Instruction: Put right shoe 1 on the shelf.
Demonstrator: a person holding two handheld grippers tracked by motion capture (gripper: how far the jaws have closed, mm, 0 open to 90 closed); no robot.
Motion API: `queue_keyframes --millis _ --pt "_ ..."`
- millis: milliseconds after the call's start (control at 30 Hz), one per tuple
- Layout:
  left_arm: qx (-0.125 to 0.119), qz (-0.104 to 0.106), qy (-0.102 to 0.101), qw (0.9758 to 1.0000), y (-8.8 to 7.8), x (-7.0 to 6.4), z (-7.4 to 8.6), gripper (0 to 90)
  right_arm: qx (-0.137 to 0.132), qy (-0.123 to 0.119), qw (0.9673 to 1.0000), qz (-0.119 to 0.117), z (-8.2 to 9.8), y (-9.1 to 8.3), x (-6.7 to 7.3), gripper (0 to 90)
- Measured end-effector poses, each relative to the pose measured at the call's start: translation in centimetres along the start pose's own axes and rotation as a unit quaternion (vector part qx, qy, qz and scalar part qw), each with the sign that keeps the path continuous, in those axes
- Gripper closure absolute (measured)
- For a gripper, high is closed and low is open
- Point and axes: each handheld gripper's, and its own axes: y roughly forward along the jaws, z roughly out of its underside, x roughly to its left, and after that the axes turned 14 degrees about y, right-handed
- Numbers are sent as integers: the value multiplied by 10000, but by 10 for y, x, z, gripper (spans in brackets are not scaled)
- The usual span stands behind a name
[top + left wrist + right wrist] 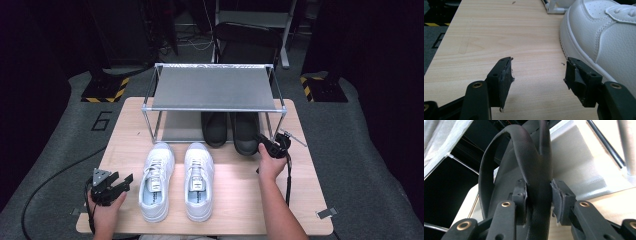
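Right hand-held gripper [274, 145]: in my right hand [270, 165], forearm reaching from the near edge toward the far right of the surface [235, 200], wrist extended toward the rack [215, 89]. Its jaws pinch the heel wall of the right black shoe [534, 177], one pad inside the collar, one outside.

Right black shoe: on the rack's lower shelf [584, 170], under the grey top shelf, heel toward me. The left black shoe [214, 128] stands just beside it on its left.

Left hand-held gripper [111, 184]: in my left hand [106, 207] at the near left corner of the surface, forearm coming in from the near edge, jaws pointing right and slightly away from me. Jaws spread, nothing between them, bare wood showing in the gap.

White sneakers: left sneaker [157, 181] and right sneaker [198, 181] side by side at the near middle of the surface, toes toward me. The left sneaker lies just beside my left hand-held gripper's outer jaw; whether they touch I cannot tell.
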Motion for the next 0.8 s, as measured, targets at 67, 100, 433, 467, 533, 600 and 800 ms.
queue_keyframes --millis 67,100,433,467,533,600,800 --pt "17 11 -22 10000 0 0 0 378 -16 23 10000 19 -1 4 3 663" --pt "-7 13 -28 10000 0 0 0 378 -15 -40 10000 69 -1 6 4 663" --pt "33 20 0 10000 -1 1 0 378 -143 -38 9997 213 -2 27 2 663" --pt "23 20 -1 10000 -1 1 0 378 -139 -29 9996 240 -2 29 1 663" --pt "10 14 -8 10000 -1 1 0 378 -177 -63 9995 267 -2 32 0 663" --pt "19 15 -22 10000 -1 1 1 378 -224 -118 9993 262 -2 34 -3 663" --pt "-23 -21 -33 10000 -1 2 2 378 -255 -44 9990 370 -2 41 -8 663"
